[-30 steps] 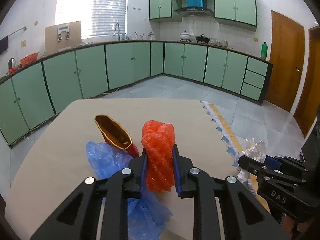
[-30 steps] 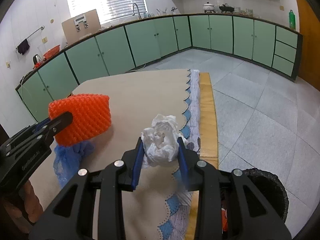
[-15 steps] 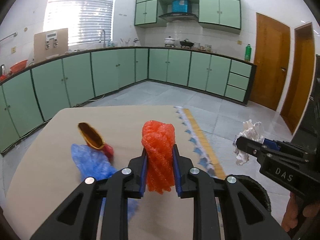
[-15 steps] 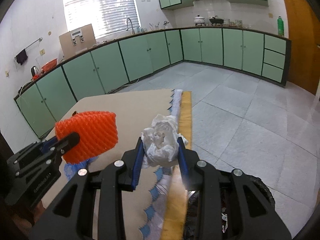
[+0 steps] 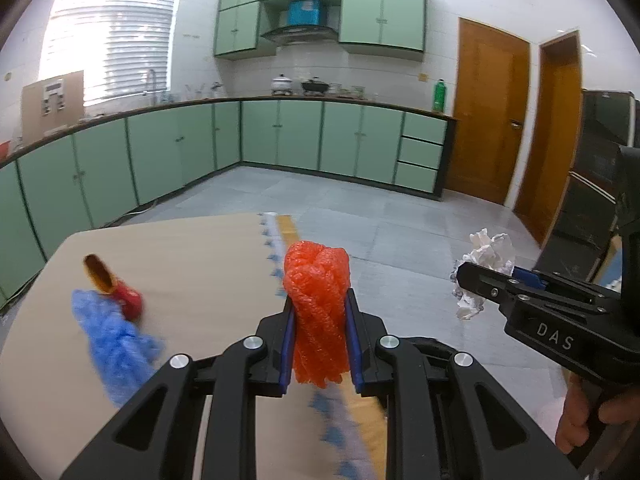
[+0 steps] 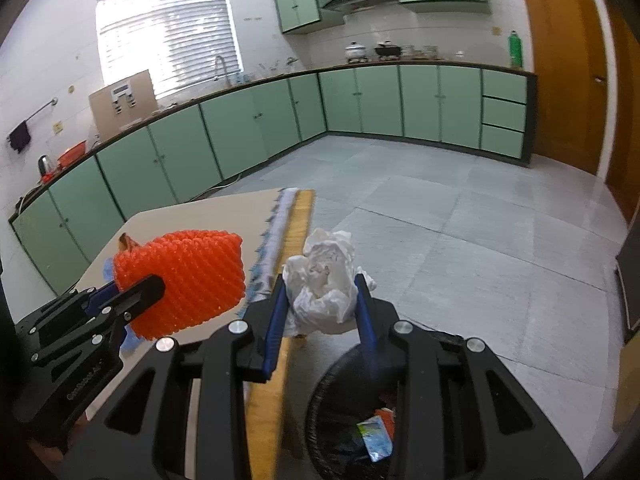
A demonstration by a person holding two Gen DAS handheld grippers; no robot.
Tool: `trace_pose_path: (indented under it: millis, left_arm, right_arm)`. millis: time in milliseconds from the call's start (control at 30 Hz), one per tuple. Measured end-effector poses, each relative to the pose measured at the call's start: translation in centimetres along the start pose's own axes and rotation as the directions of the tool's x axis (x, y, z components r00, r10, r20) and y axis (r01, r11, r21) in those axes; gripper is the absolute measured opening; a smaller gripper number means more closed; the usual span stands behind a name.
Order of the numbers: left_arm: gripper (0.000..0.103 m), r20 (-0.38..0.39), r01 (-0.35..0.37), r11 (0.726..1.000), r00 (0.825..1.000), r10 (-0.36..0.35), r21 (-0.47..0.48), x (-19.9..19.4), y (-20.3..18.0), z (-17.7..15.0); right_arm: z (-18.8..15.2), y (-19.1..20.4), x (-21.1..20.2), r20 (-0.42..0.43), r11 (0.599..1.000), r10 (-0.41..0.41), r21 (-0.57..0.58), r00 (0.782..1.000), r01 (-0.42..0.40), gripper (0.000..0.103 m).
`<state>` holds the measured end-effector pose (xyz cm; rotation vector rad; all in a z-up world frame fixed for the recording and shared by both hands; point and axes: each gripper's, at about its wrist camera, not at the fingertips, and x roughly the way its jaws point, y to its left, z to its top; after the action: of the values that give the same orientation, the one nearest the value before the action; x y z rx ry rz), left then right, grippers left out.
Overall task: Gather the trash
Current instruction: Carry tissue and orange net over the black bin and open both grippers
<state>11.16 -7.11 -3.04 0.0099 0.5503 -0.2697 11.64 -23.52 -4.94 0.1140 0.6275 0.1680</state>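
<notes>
Trash in both grips, bin at our feet

Foam and paper: we carry both. Our left gripper (image 5: 319, 338) squeezes an orange foam net (image 5: 317, 312), light and springy, dented where the pads bite. Our right gripper (image 6: 320, 312) clamps a crumpled white paper wad (image 6: 325, 280), soft and nearly weightless, best held across its bulk. The black trash bin (image 6: 320, 412) sits on the floor just right of the table (image 5: 180, 264). On the left of the table lie a blue plastic bag (image 5: 116, 340) and a red wrapper (image 5: 110, 286).
</notes>
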Motion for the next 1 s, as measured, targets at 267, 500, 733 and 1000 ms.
trace_pose_path:
  millis: [267, 500, 733, 1000]
  left_arm:
    - [0.022, -0.022, 0.076, 0.996, 0.997, -0.076, 0.042, 1.0, -4.9, -0.7]
    - [0.022, -0.053, 0.120, 0.991, 0.992, -0.116, 0.062, 2.7, -8.0, -1.9]
    - [0.022, -0.100, 0.149, 0.986, 0.985, -0.142, 0.069, 5.1, -9.8, -2.8]
    - [0.023, -0.179, 0.169, 0.984, 0.972, -0.155, 0.066, 8.1, -11.2, -4.3]
  right_arm:
    - [-1.7, -4.5, -2.3, 0.005, 0.995, -0.081, 0.050, 0.997, 0.081, 0.031]
    - [-3.6, -7.9, -3.0, -0.015, 0.986, -0.141, 0.093, 0.990, 0.141, 0.031]
    - [-5.2, -10.3, -1.9, -0.061, 0.975, -0.177, 0.126, 0.982, 0.183, 0.031]
    - [-7.0, -11.8, 0.1, -0.124, 0.968, -0.186, 0.145, 0.975, 0.204, 0.033]
